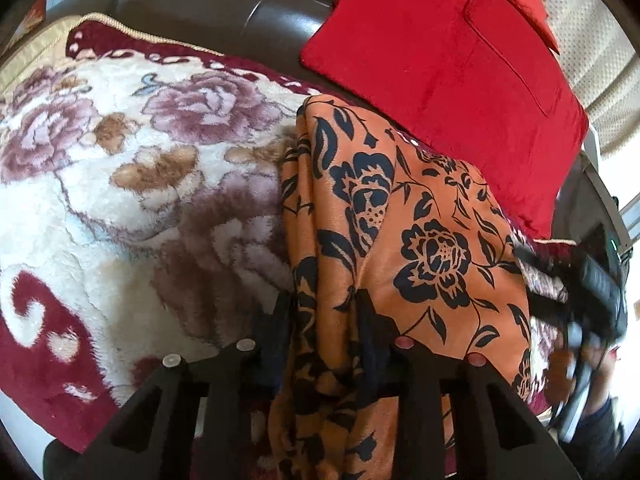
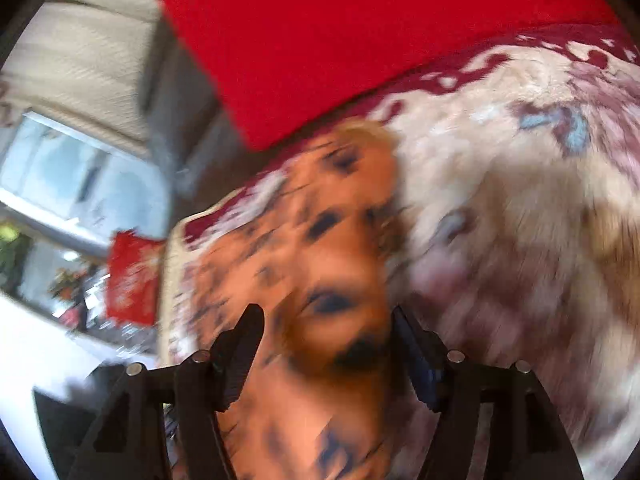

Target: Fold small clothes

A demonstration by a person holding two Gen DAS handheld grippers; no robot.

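My left gripper (image 1: 324, 312) pinches the orange floral garment (image 1: 400, 216) on the plush blanket (image 1: 120, 200). My right gripper (image 2: 328, 332) straddles its blurred right edge, apparently unclamped; I should close squarely on that edge before folding.

Orange cloth (image 1: 404, 216) with black flower and leaf print. Cream blanket (image 1: 132, 184) with mauve roses, tan leaves, maroon border and swirls. Plain red cushion (image 1: 440, 80). Dark brown sofa (image 1: 224, 12). Black grippers (image 1: 324, 312).

Plush floral blanket (image 1: 132, 184), cream with maroon border, covers the seat. 1 red cushion (image 1: 440, 80) leans against a dark brown leather backrest (image 1: 224, 16). Perforated cream curtain (image 1: 596, 64) beside the cushion.
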